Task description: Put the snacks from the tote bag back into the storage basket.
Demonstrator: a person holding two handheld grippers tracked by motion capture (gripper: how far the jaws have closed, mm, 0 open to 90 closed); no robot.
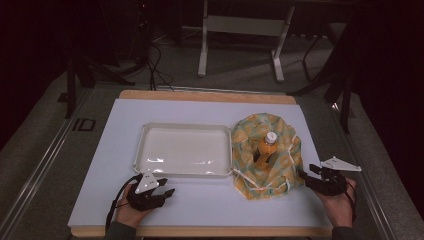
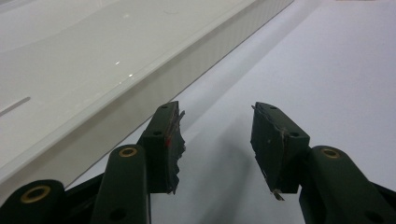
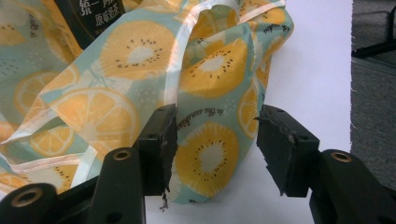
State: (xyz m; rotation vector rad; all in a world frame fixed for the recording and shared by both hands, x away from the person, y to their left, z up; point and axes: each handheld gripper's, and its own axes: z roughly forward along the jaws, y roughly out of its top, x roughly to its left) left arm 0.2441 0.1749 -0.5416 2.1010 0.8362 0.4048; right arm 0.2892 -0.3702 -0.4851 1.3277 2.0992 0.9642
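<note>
The fruit-print cloth bag (image 1: 265, 155) lies crumpled on the right part of the white worktop (image 1: 200, 200), its left edge touching the right wall of the white tray (image 1: 145, 150). An orange bottle (image 1: 266, 149) with a white cap stands inside the bag's open mouth, the cloth bunched around it. A white drawstring (image 1: 250, 180) trails from the bag's near side.

The right hand-held gripper (image 1: 306, 175) sits at the bag's right edge. In the right gripper view its jaws stand apart with a fold of the cloth (image 3: 210, 140) between them; the left pad (image 3: 163, 140) lies against the fabric, while the right pad (image 3: 275, 144) is clear of it, so the grip is released.

The left hand-held gripper (image 1: 167, 189) rests low over the worktop just in front of the tray's near wall (image 2: 140, 88), jaws spread, with bare white surface between them.

Beyond the worktop, grey floor (image 1: 240, 65), cables (image 1: 155, 65) and a white table frame (image 1: 240, 30).
</note>
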